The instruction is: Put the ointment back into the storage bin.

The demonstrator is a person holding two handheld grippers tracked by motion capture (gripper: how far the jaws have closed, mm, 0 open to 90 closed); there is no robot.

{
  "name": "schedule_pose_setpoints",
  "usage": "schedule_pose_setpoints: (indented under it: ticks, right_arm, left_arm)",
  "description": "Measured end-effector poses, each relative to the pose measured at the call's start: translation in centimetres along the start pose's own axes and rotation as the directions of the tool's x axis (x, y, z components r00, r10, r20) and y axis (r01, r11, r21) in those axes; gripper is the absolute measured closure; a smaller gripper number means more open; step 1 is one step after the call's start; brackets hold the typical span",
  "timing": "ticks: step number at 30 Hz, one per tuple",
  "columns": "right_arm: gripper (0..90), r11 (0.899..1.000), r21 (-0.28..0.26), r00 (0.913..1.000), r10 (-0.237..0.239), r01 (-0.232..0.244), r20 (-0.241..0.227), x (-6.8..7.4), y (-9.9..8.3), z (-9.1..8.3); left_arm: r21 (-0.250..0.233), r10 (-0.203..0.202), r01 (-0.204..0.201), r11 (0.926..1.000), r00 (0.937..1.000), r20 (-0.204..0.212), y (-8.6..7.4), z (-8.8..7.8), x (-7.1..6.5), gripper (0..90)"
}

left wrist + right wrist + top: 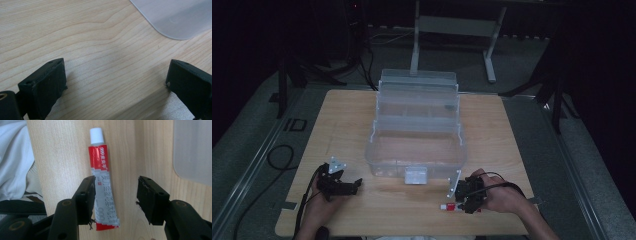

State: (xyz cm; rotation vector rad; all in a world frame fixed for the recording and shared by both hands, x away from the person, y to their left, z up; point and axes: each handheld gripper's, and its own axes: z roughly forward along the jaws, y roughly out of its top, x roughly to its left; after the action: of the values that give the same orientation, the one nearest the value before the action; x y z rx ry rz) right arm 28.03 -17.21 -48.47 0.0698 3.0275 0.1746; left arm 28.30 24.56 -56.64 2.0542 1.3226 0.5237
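We see left gripper (343,184) low over light wooden table (347,115), near its front left edge, jaws wide apart, nothing between them. At centre, clear plastic tiered storage box (416,145), lid raised, white latch facing us. Our right gripper (115,192) sits at front right, just beside box corner, jaws parted around red-and-silver glue tube with white cap (102,182); tube lies flat on table, touching left jaw, gap to right jaw, not clamped.
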Motion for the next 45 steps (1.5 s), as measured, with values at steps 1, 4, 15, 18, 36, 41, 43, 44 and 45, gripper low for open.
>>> schedule_pose_setpoints:
  ticks: [1, 4, 15, 18, 36, 41, 43, 44, 45]
  right_arm:
    - [49.7, 1.0, 0.002, 1.0, -0.008, 0.008, -0.002, 0.1, 0.1, 0.1]
    - [51.1, 1.0, 0.008, 0.9994, -0.027, 0.027, -0.021, 0.2, 0.4, 0.5]
    - [56.5, 0.997, 0.055, 0.9972, -0.059, 0.061, -0.047, 0.5, 1.0, 2.0]
    - [59.4, 0.995, 0.073, 0.9962, -0.07, 0.074, -0.051, 0.5, 1.2, 2.4]
    - [69.4, 0.991, 0.101, 0.9932, -0.083, 0.091, -0.082, 0.6, 1.5, 3.4]
    - [69.8, 0.99, 0.107, 0.9927, -0.083, 0.092, -0.087, 0.5, 1.4, 3.4]
    - [69.9, 0.99, 0.108, 0.9924, -0.083, 0.093, -0.091, 0.5, 1.4, 3.3]
    - [69.9, 0.99, 0.108, 0.9924, -0.083, 0.093, -0.091, 0.5, 1.4, 3.3]
    - [69.9, 0.99, 0.107, 0.9923, -0.084, 0.094, -0.092, 0.5, 1.3, 3.2]
  left_arm:
    - [0.0, 0.0, 0.0, 1.0, 1.0, 0.0, 0.0, 0.0, 0.0, 3.3]
    - [0.0, 0.0, 0.0, 1.0, 1.0, 0.0, 0.0, 0.0, 0.0, 3.3]
    - [0.0, 0.0, 0.0, 1.0, 1.0, 0.0, 0.0, 0.0, 0.0, 3.3]
    - [0.0, 0.0, 0.0, 1.0, 1.0, 0.0, 0.0, 0.0, 0.0, 3.3]
    - [0.0, 0.0, 0.0, 1.0, 1.0, 0.0, 0.0, 0.0, 0.0, 3.3]
    - [0.0, 0.0, 0.0, 1.0, 1.0, 0.0, 0.0, 0.0, 0.0, 3.3]
    - [0.0, 0.0, 0.0, 1.0, 1.0, 0.0, 0.0, 0.0, 0.0, 3.3]
    - [0.0, 0.0, 0.0, 1.0, 1.0, 0.0, 0.0, 0.0, 0.0, 3.3]
    - [0.0, 0.0, 0.0, 1.0, 1.0, 0.0, 0.0, 0.0, 0.0, 3.3]
